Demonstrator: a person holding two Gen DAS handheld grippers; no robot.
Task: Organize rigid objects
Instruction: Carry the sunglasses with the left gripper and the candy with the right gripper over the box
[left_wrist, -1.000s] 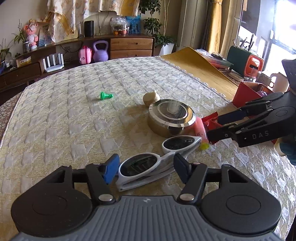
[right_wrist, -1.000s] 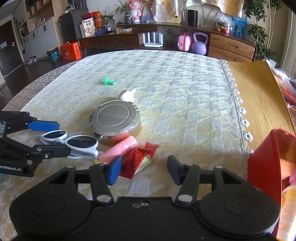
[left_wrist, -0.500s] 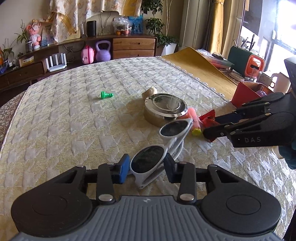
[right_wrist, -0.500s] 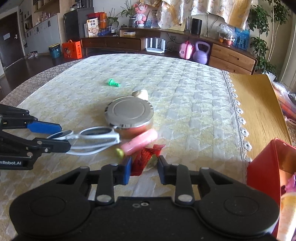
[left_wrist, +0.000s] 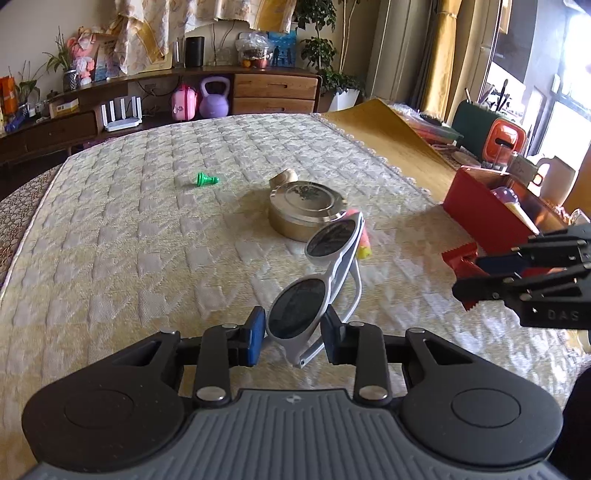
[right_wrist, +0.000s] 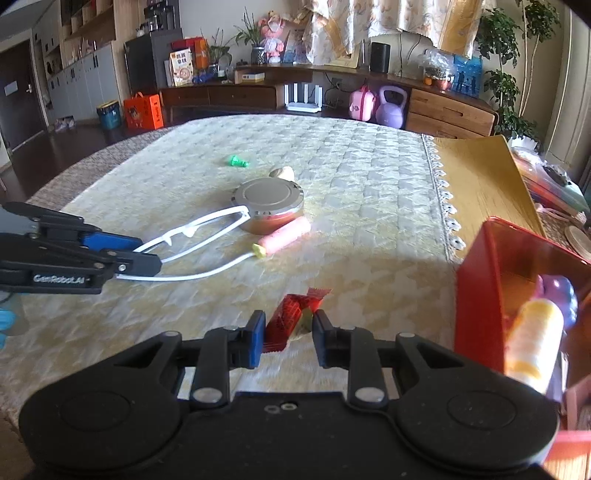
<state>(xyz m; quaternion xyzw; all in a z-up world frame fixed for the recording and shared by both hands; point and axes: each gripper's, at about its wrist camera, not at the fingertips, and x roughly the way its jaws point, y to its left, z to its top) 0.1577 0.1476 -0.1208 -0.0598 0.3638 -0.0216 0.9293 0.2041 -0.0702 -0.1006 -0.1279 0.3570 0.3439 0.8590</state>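
From your left wrist camera, your left gripper (left_wrist: 293, 338) has its jaws closing on the white sunglasses (left_wrist: 320, 280), with one dark lens pinched between the blue pads and the rest of the frame sticking up and away toward the round metal tin (left_wrist: 306, 210). The glasses are off the quilted tablecloth (left_wrist: 147, 236). Taking that tin as your marker: a pink tube (left_wrist: 360, 236) lies just beside it on its right, partly hidden by the glasses; a small beige piece (left_wrist: 282, 176) sits touching its far side; a green chess pawn (left_wrist: 206, 180) lies well to its left. The red box (left_wrist: 484, 210) stands well to the right of the tin, and your right gripper (left_wrist: 465, 275) reaches in near it, holding a red serrated-edged wrapper.

From your right wrist camera, your right gripper (right_wrist: 289, 338) is narrowed onto the red snack packet (right_wrist: 291, 317), pads pressing both sides. It hangs well short of the tin (right_wrist: 269, 205), on the near side. The red box (right_wrist: 476, 295) sits far right of the tin with a yellow-white bottle and something purple inside; this part is blurred, so I cannot say what they are. Your left gripper (right_wrist: 147, 254) shows to the left of the tin, the sunglasses' arms (right_wrist: 207, 230) reaching toward it.
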